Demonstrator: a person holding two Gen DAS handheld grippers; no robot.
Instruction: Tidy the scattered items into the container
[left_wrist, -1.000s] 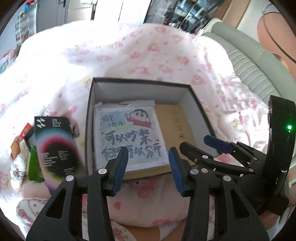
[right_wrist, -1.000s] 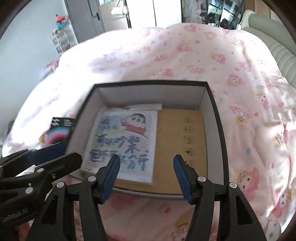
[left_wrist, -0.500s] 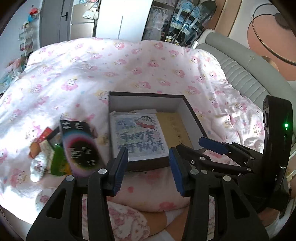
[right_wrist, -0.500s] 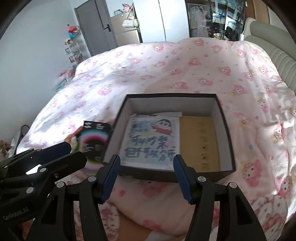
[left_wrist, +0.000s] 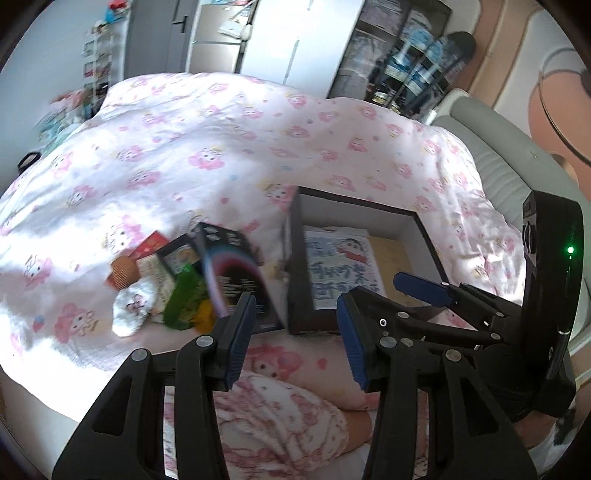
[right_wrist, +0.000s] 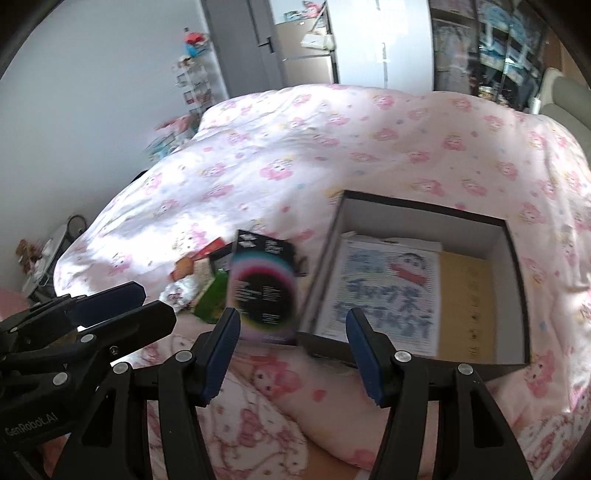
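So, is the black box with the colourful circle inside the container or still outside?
Outside. The black box stands on the blanket beside the container's left wall.

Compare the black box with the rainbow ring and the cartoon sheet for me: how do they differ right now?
The black box with the rainbow ring is outside the container, beside its left wall; the cartoon sheet lies inside it. The box is dark and thick and leans up on the pile; the sheet is pale, thin and flat. Both are rectangular and printed, and neither is gripped.
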